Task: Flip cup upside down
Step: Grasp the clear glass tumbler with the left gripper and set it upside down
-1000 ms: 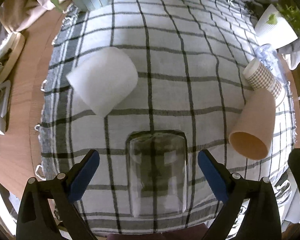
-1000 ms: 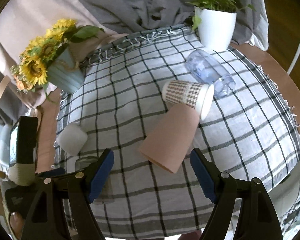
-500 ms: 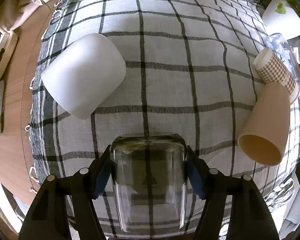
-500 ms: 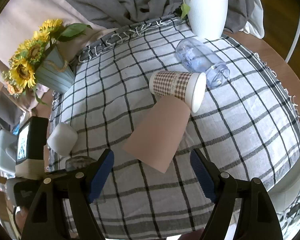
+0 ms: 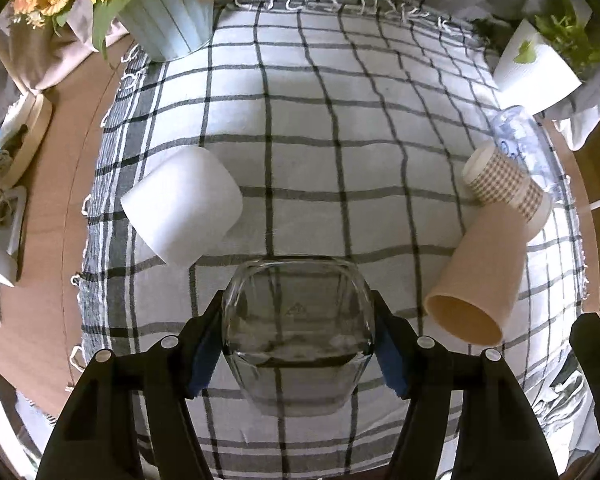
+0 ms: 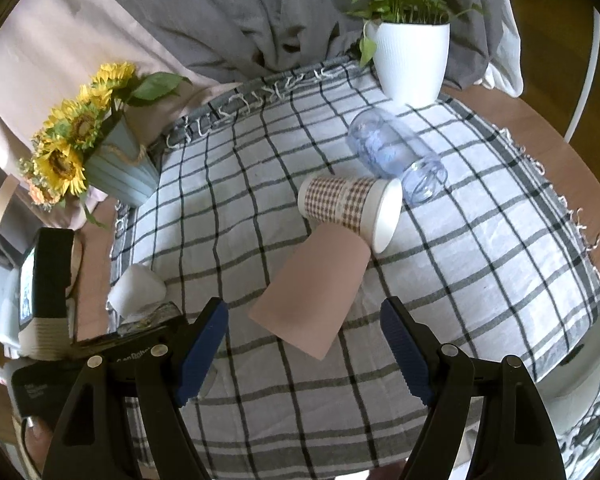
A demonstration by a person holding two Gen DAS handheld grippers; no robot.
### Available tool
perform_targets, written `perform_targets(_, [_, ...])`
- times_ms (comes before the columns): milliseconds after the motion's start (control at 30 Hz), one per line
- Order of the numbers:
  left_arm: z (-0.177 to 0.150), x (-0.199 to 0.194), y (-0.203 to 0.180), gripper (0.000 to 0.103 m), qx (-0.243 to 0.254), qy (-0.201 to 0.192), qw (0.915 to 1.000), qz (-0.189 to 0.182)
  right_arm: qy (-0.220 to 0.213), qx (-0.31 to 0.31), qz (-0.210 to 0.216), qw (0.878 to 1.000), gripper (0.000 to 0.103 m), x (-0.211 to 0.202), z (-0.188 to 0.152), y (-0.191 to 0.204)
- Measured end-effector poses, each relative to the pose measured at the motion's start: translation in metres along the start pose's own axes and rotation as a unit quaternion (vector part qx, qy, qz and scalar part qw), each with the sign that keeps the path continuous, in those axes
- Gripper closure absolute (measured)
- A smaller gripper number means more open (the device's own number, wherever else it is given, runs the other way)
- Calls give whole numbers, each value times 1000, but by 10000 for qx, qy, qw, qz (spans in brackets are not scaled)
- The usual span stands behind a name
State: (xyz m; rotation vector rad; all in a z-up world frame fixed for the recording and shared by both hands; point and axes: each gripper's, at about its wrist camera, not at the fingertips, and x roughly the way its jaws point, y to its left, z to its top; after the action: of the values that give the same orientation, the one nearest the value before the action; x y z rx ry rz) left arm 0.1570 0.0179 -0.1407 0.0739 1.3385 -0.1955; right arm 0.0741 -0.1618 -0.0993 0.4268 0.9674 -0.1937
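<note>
Left wrist view, nearest first: the left gripper (image 5: 298, 338) is clenched on the clear glass cup (image 5: 298, 332), a blue pad pressed to each side wall. Half a second ago the cup lay flat on the checked tablecloth (image 5: 300, 128) with the pads only just meeting it; now it is tipped so that its thick base faces the camera, and more of the far table shows, so the gripper has pulled back or risen. To the left, just beyond the cup, a white cup (image 5: 182, 206) lies on its side where it was before. To the right a tan paper cup (image 5: 480, 276) lies with its open mouth toward the camera, its base touching a gingham paper cup (image 5: 504, 184), and behind that lies a clear plastic bottle (image 5: 520, 132). At the far edge stand a pale blue sunflower pot (image 5: 168, 20) and a white plant pot (image 5: 536, 68).

Right wrist view: the right gripper (image 6: 304, 344) hangs released and empty, its jaws spread wide near the tan cup, much as a moment earlier. The glass cup shows only partly at lower left, beside the left gripper's body.
</note>
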Motion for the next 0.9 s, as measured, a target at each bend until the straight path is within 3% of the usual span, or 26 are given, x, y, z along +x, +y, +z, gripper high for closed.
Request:
perform_targets(533, [-36,3,-23,37,56,-200,9997,129,42,-429,-51,9991,25,-6,-11,-10])
perform_targets(900, [-40,3,-24,37,58,-312,9993,207,73,-533,-61,9985,25,-8,-15,-10])
